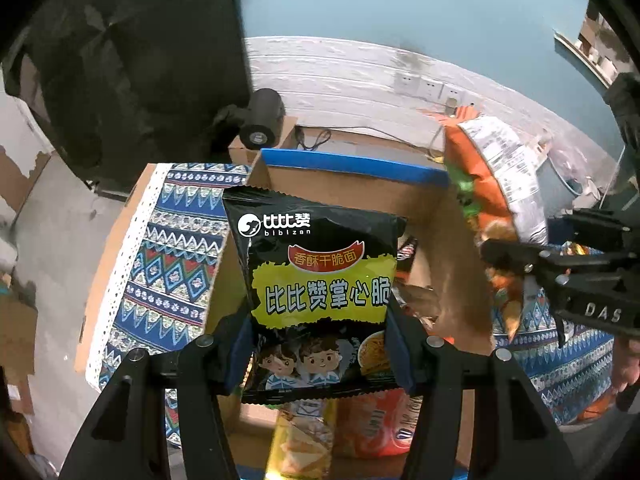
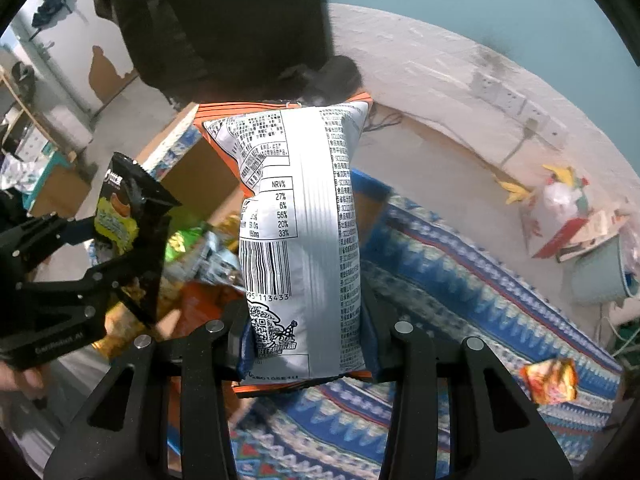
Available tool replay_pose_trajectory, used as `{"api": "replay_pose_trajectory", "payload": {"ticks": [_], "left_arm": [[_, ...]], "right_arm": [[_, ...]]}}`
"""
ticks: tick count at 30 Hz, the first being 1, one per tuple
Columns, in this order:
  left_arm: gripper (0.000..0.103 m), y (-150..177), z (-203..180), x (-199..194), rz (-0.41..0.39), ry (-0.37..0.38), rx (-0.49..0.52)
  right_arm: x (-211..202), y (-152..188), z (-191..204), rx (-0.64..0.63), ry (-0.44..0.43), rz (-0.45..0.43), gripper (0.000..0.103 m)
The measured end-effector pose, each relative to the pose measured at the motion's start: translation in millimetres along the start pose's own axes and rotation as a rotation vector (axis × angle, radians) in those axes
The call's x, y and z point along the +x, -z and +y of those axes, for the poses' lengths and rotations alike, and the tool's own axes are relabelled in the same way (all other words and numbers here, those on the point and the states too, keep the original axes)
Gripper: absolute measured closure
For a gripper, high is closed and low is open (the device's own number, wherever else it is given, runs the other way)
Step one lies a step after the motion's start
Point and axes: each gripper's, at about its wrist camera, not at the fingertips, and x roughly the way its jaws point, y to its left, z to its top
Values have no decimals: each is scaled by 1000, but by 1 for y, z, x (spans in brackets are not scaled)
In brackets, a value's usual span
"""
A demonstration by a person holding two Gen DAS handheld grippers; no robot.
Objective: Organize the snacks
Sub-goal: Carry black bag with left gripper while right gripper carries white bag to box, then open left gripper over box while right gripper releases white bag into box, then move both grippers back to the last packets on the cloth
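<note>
On the left, the left gripper [image 1: 320, 352] pinches a black noodle snack packet [image 1: 320, 280] by its lower end, over the cardboard box [image 1: 352, 168] where snacks already lie. Right of it, the right gripper [image 2: 304, 344] clamps an orange-and-white chip bag [image 2: 300, 216] above the patterned cloth [image 2: 460, 264], likely boxward too.

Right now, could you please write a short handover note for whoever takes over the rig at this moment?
Left tool: shut on the black noodle-snack packet, held over the cardboard box.
Right tool: shut on the orange snack bag, its white back facing the camera, held above the patterned cloth.
Done: several packets already lie in the box, among them a yellow packet.
Left: put both held packets in the box, then collect the small orange packet lying on the cloth.
</note>
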Motion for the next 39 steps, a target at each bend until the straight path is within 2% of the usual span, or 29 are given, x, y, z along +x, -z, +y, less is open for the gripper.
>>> {"api": "replay_pose_trajectory", "payload": {"ticks": [12,14,20,23,27,32,34,39], "left_arm": [[44,0,26,15,33,-51,-65],[36,0,27,15,39,-59,-68],[27,-2,28,10,11,-81,-69],[27,-4,25,8,8,-73,-70],[27,-5,18,6,1,-64,-59],[25,-5,5,6,-1,-54,-37],[25,-5,-1,6,2,-34,-33],[25,-5,-22,4,-4,-15,-3]], "right_arm": [[34,-17,29,-1,-32,46,63],[35,-19,31,3,-34,49,63],[36,-22,32,3,-41,46,62],[35,-21,31,6,-43,41,58],[29,-20,26,13,-43,28,47],[17,-15,17,17,-32,14,41],[11,-11,11,27,-22,12,33],[-2,3,-12,44,15,16,32]]}}
